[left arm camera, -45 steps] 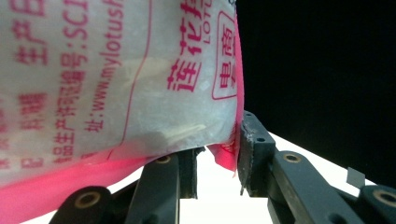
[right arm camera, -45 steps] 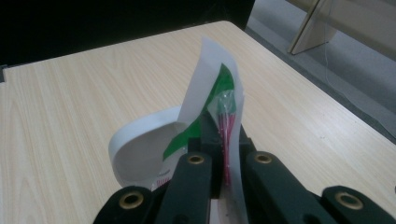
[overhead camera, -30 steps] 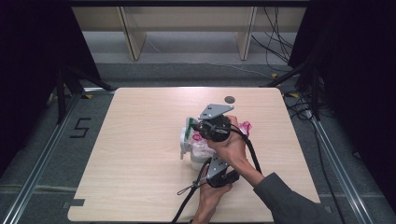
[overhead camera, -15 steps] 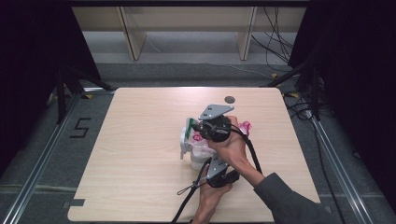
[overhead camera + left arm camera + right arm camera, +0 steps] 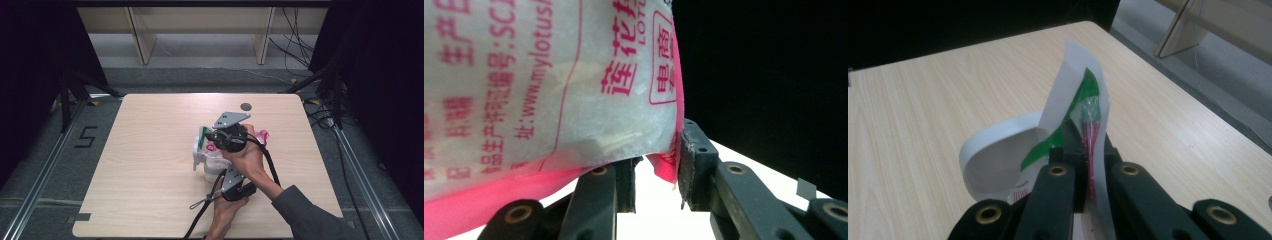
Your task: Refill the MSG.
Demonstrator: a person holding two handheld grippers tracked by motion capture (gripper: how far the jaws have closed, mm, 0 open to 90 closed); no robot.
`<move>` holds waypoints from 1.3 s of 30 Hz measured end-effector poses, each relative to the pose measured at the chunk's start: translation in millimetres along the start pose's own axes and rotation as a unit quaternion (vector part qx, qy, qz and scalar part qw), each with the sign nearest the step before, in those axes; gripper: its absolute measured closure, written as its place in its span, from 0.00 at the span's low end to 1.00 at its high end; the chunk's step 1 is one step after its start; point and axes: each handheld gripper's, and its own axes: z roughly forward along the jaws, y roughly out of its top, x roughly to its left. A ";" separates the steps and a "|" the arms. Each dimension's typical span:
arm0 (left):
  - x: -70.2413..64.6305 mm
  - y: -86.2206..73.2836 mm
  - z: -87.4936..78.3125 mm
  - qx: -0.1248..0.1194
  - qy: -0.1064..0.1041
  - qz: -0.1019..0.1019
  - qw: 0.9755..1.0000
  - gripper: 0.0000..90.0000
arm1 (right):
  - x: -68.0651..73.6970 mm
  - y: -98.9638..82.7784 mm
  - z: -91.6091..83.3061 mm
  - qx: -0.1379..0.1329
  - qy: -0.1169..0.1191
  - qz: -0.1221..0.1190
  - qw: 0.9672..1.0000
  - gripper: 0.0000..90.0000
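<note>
Pink-printed plastic bag (image 5: 549,85), reading "mylotus", is sitting upright mid-table, the left gripper (image 5: 656,175) pinching its near corner and the right gripper (image 5: 1088,165) clamping its white-green flap (image 5: 1075,107).

Each gripper is black, with a grey three-cornered plate on top: the right gripper (image 5: 231,137) carries its plate (image 5: 231,119) above a round black body, and the left gripper (image 5: 235,187) has a smaller grey plate (image 5: 231,177) with dark holes in it. A black cable (image 5: 267,162) loops back from the right gripper, and another black cable (image 5: 200,215) trails behind the left one. The person's right arm wears a dark grey sleeve (image 5: 310,217).

Seen close, the left gripper's fingers (image 5: 694,160) are matt black blocks with small screw holes, set on flat black links joined by brass-coloured rivets. The right gripper's fingers (image 5: 1073,150) are black too, on the same links and rivets.
</note>
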 end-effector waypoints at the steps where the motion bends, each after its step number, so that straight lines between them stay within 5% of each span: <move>1: -0.1 -0.1 -0.2 0.001 0.000 0.001 1.000 0.79 | -0.4 -0.3 -0.1 0.003 0.007 0.001 1.000 1.00; 39: -0.9 1.0 -1.1 0.003 0.000 0.007 1.000 0.79 | 0.9 -2.5 0.6 0.003 0.003 0.005 1.000 1.00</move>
